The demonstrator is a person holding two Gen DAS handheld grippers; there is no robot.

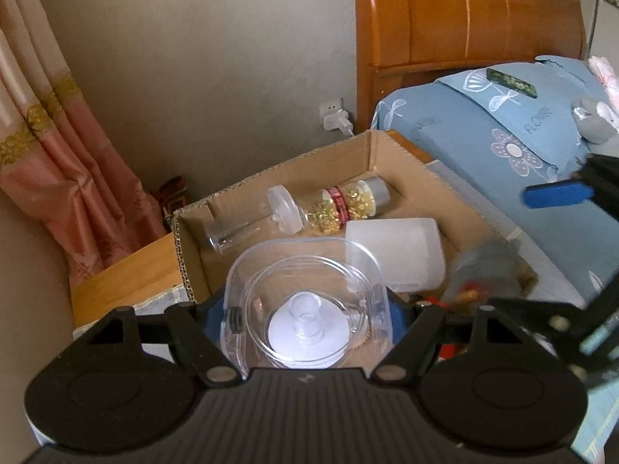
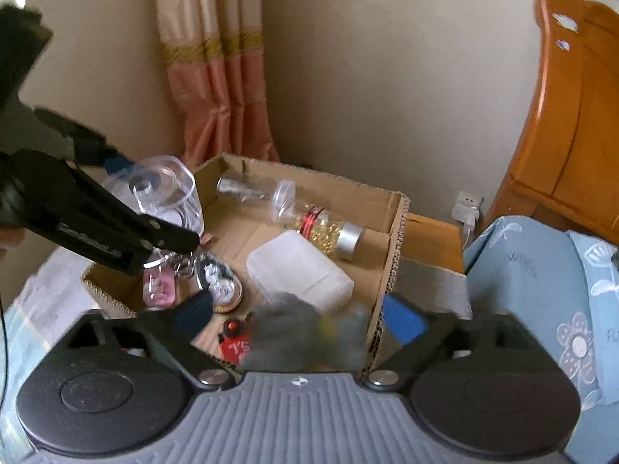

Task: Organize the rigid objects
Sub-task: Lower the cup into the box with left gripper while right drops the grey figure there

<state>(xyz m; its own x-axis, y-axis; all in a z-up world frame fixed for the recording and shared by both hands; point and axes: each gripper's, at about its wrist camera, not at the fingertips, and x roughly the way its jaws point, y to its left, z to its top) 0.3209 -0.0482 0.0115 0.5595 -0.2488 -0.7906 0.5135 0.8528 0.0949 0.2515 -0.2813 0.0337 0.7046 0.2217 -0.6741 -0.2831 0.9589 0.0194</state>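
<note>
**A:** What is the left claw (image 1: 307,323) doing?

**B:** It is gripping a clear square plastic container with a round lid knob (image 1: 305,305), jaws narrowed against its sides, and holding it over the near left corner of the open brown cardboard box (image 1: 271,178). I judge the step to be carrying this container in to join the rest.

**A:** And inside the box?

**B:** From left to right, a clear plastic tube with a disc cap (image 1: 247,220) is lying by the far wall, then a glass bottle of gold beads with a silver cap (image 1: 348,203), and nearer, a frosted white plastic tub (image 1: 394,251) on its side.

**A:** The right claw (image 2: 300,323)?

**B:** It is spread wide over the box's near right edge, and a blurred grey object (image 2: 294,332) is sitting between its blue pads; I cannot tell whether it is touching them.

**A:** Next move?

**B:** Probably lowering the container into a free patch of box floor before releasing.

**A:** Do the views differ?

**B:** The right wrist view is showing a pink tag keychain (image 2: 158,286) and a red piece (image 2: 234,342) at the near edge, which the container is mostly hiding from the left one.
</note>
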